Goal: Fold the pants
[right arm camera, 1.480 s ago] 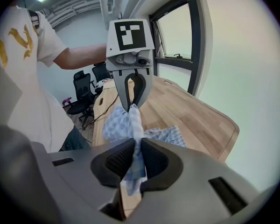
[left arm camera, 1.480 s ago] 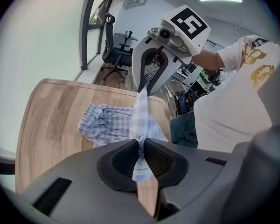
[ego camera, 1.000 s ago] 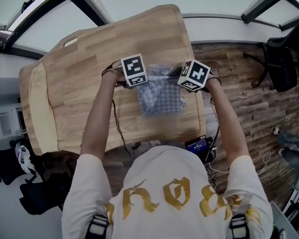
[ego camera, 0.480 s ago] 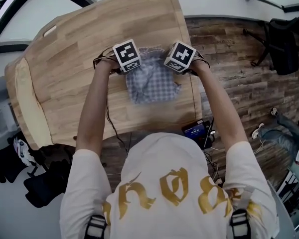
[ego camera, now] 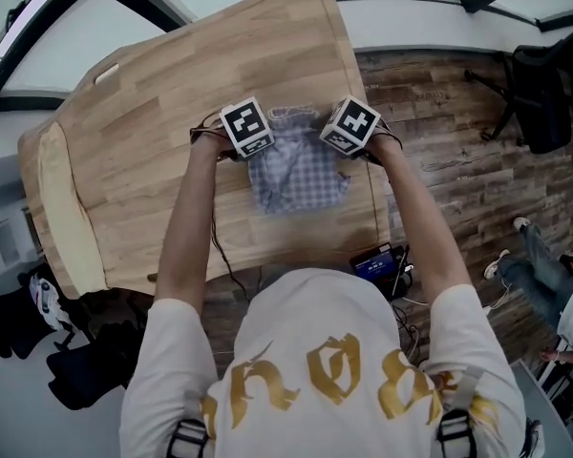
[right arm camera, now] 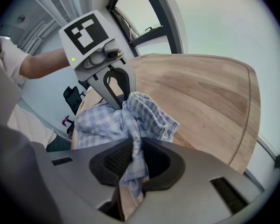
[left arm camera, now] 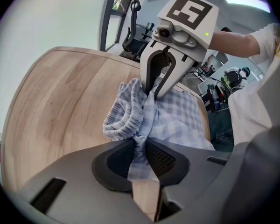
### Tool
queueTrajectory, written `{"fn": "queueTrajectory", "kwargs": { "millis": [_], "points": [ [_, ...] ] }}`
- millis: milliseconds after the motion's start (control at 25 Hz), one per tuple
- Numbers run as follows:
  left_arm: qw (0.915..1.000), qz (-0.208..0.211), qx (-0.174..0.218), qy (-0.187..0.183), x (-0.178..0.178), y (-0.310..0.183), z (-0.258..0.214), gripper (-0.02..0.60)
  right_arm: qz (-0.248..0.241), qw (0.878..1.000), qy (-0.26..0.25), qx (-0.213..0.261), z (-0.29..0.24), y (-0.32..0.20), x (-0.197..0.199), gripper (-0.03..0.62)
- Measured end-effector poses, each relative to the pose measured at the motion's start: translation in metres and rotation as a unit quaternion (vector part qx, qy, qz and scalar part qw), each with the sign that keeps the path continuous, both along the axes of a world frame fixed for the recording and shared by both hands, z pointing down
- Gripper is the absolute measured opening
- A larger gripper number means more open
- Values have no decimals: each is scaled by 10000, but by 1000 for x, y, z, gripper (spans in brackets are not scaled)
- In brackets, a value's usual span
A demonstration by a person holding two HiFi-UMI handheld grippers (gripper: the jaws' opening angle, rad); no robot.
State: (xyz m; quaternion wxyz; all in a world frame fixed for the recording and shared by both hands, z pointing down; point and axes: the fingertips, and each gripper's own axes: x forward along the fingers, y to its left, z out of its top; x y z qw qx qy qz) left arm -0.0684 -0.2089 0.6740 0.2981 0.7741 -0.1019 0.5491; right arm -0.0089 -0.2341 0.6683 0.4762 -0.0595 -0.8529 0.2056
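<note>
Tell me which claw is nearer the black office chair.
Right. The right claw, jaws just easing open around the checked pants, is at the table edge nearest the office chair; the left claw grips them farther away.

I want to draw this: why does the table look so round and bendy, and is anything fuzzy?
Left gripper view and right gripper view: the wide lens bends the wooden table into a curve and darkens the corners. Head view: the checked pants look slightly soft.

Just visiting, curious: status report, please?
Left gripper shut on checked pants. Right gripper likewise, jaws just easing open, pants between. Lying on table. Nothing in the way.
</note>
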Motion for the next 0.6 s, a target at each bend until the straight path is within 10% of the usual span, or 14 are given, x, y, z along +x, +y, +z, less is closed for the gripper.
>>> {"fn": "queueTrajectory", "kwargs": {
  "millis": [320, 600],
  "points": [
    [9935, -895, 485, 518, -7, 1, -46, 247, 1144, 9915, -567, 253, -56, -14, 21, 160],
    [9589, -1873, 1850, 1056, -24, 12, -120, 223, 2056, 9571, -1520, 1363, -139, -3, 20, 119]
  ]
}}
